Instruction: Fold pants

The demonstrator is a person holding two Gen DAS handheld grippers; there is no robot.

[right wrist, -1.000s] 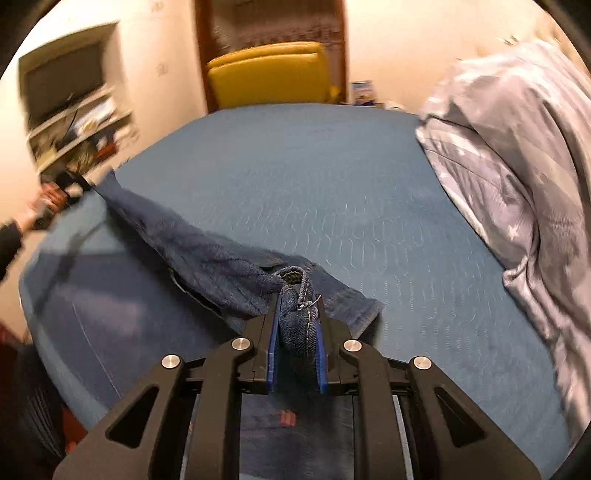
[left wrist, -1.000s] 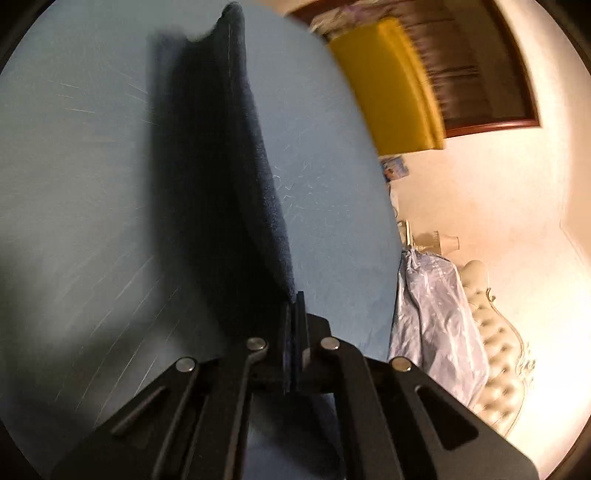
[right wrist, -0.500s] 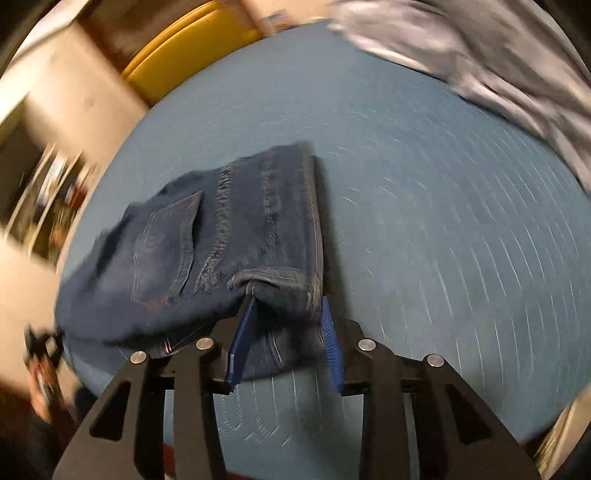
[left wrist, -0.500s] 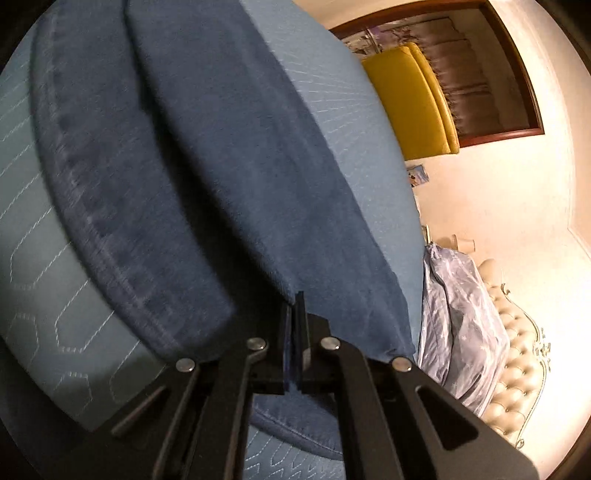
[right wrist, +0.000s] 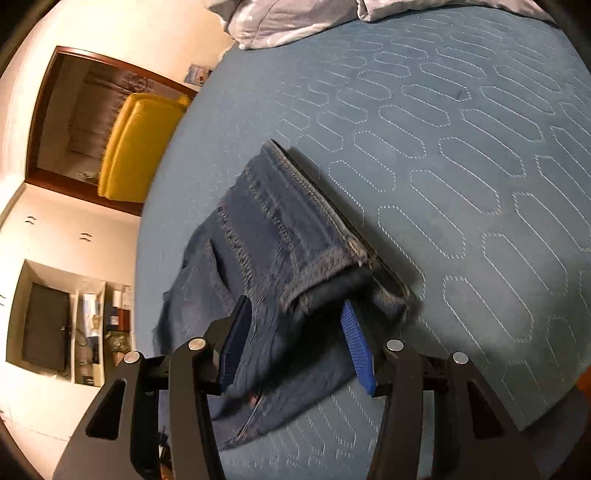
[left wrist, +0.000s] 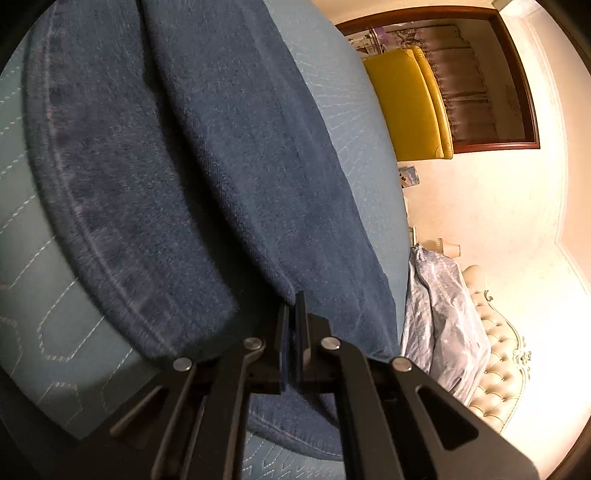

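Observation:
Dark blue denim pants point(right wrist: 280, 229) lie folded on the blue quilted bedcover point(right wrist: 461, 147). The waistband end is nearest my right gripper point(right wrist: 294, 302). Its jaws are opening, and the blue pads stand apart on either side of the waistband fold without pressing it. In the left wrist view the pants point(left wrist: 184, 147) spread as a long leg across the bedcover point(left wrist: 22, 258). My left gripper point(left wrist: 294, 299) is shut, with the edge of the denim pinched at its tips.
A yellow armchair point(right wrist: 136, 147) point(left wrist: 410, 103) stands past the bed's edge by a wood-framed doorway. A grey-blue duvet point(right wrist: 295, 18) point(left wrist: 436, 295) is heaped against the tufted headboard point(left wrist: 495, 350). A wall niche holds a TV point(right wrist: 48, 328).
My right gripper rolled and came down, set the waistband on the bed and opened off it. The leg held by my left gripper went from hanging to lying on the bedcover.

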